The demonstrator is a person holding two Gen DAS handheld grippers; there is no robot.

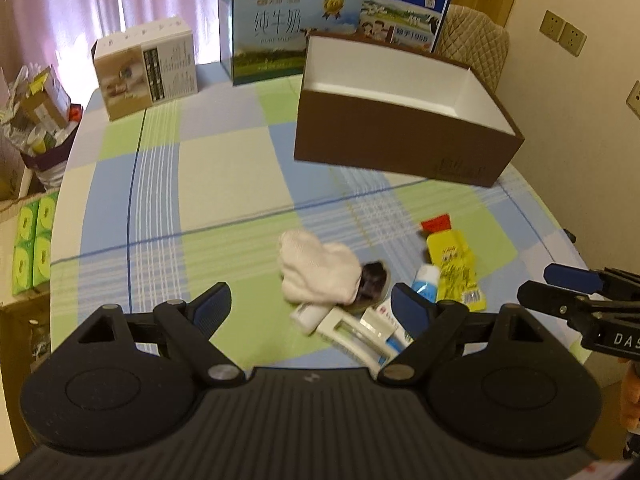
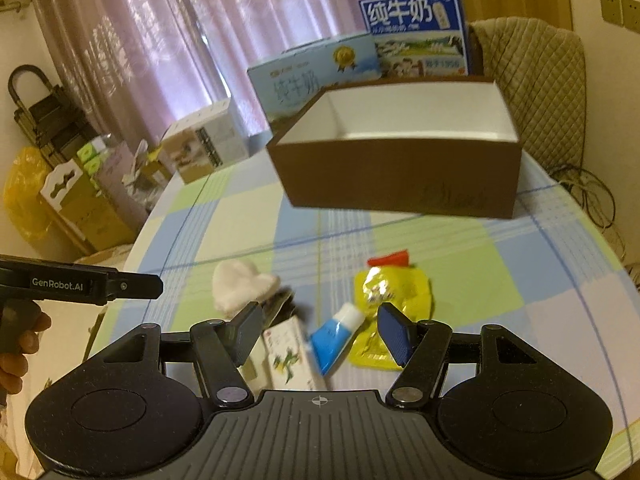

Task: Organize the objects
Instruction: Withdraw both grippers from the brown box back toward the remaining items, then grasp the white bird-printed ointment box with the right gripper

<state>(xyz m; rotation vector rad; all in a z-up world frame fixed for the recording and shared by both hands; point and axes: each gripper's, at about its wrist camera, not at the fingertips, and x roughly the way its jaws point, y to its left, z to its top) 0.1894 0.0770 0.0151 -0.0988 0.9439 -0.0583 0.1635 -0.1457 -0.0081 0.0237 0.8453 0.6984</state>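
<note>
A pile of small objects lies on the checked tablecloth: a white sock [image 1: 316, 272] [image 2: 240, 286], a dark packet [image 1: 374, 280], a white carton [image 1: 360, 332] [image 2: 288, 356], a blue-and-white tube [image 1: 426, 280] [image 2: 336, 334] and a yellow pouch with a red cap [image 1: 454, 264] [image 2: 392, 300]. An open brown box with a white inside [image 1: 400, 136] [image 2: 400, 172] stands behind them. My left gripper [image 1: 310, 306] is open above the sock and carton. My right gripper [image 2: 320, 330] is open above the tube and carton; it also shows in the left wrist view [image 1: 560, 284].
Two milk cartons [image 1: 288, 28] [image 2: 416, 32] and a white-and-tan box [image 1: 148, 68] [image 2: 204, 144] stand at the table's far edge. A quilted chair [image 2: 532, 92] is behind the brown box. Bags and boxes sit on the floor to the left [image 1: 36, 116].
</note>
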